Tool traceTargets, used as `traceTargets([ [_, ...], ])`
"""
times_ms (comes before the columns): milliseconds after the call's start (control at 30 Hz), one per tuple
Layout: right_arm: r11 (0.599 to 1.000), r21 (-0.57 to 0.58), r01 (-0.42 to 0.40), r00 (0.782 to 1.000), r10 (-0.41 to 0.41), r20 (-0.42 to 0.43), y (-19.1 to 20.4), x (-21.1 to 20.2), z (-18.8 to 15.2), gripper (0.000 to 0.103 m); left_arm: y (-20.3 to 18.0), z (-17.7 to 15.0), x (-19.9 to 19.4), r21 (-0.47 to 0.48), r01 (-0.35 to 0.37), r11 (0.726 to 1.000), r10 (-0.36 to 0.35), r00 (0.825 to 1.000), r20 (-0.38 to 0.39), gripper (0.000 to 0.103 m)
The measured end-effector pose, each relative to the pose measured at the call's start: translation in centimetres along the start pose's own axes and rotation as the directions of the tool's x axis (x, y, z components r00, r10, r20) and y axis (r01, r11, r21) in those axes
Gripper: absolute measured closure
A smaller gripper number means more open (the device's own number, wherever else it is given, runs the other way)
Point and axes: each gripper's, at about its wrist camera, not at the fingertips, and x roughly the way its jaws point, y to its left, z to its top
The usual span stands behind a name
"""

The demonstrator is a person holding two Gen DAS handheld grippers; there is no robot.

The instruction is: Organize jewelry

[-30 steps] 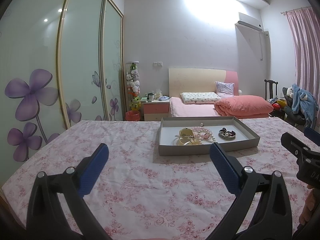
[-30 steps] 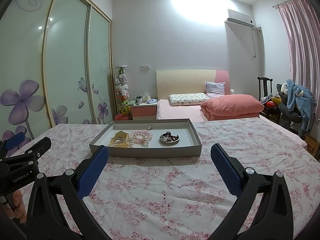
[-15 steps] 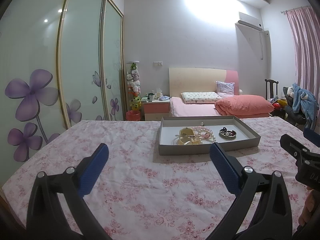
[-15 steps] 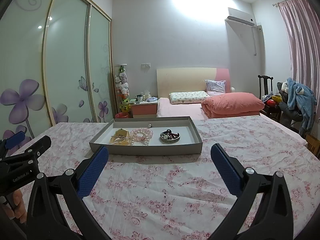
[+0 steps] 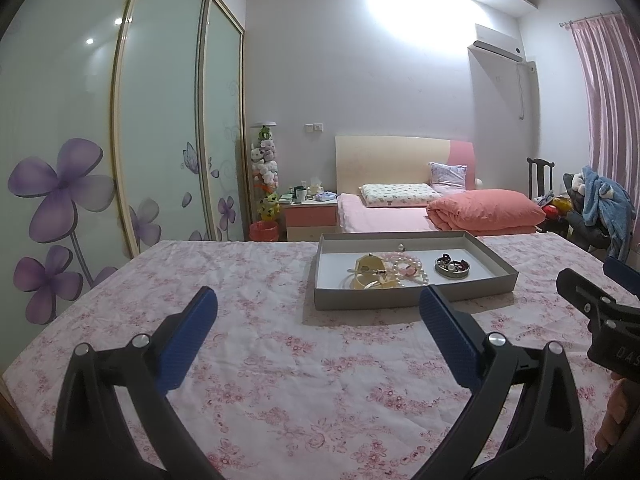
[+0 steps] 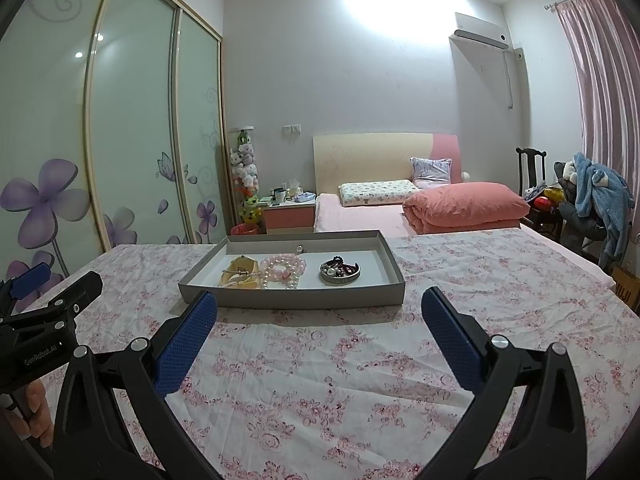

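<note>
- Since a second ago, the grey tray has drawn slightly nearer in the right wrist view and sits a touch lower in frame; the left wrist view is almost unchanged, and the jewellery lies as it did.
- The left gripper (image 5: 318,312), black-framed with blue textured pads, is spread wide with nothing between its fingers, hovering over the pink floral tablecloth (image 5: 248,344).
- The right gripper (image 6: 319,312), of the same build, is likewise released and empty, aimed at the tray's near wall.
- From the right gripper, the shallow grey cardboard tray (image 6: 288,298) lies at 12 o'clock; from the left gripper it lies at about 1 o'clock.
- Inside it, from 9 to 3 o'clock: a yellow-gold bangle with a thin metal pin (image 6: 239,273), a heap of pink and white bead bracelets (image 6: 283,266), and a small round metal dish of dark mixed pieces (image 6: 340,272). A single small pearl-like piece (image 6: 299,248) sits at 12 o'clock near the far wall.
- Every piece I can see lies inside the tray, none on the cloth. That would suit jewellery already gathered, or a tray waiting to be sorted; the bangle and beads touch, so finer separating may remain.
- Beyond, at 12 o'clock, stands a bed with a coral quilt (image 6: 464,208).
</note>
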Motion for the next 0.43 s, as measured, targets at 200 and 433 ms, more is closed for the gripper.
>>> traceTargets([
  [200, 1.000, 0.000, 0.000, 1.000, 0.000, -0.001, -0.02, 0.00, 0.04, 0.002, -0.02, -0.02, -0.03, 0.001, 0.004, 1.000, -0.004, 1.000, -0.001, 0.004],
  [433, 1.000, 0.001, 0.000, 1.000, 0.000, -0.001, 0.00, -0.06, 0.03, 0.002, -0.11, 0.11, -0.02, -0.004, 0.009, 1.000, -0.009, 1.000, -0.004, 0.004],
])
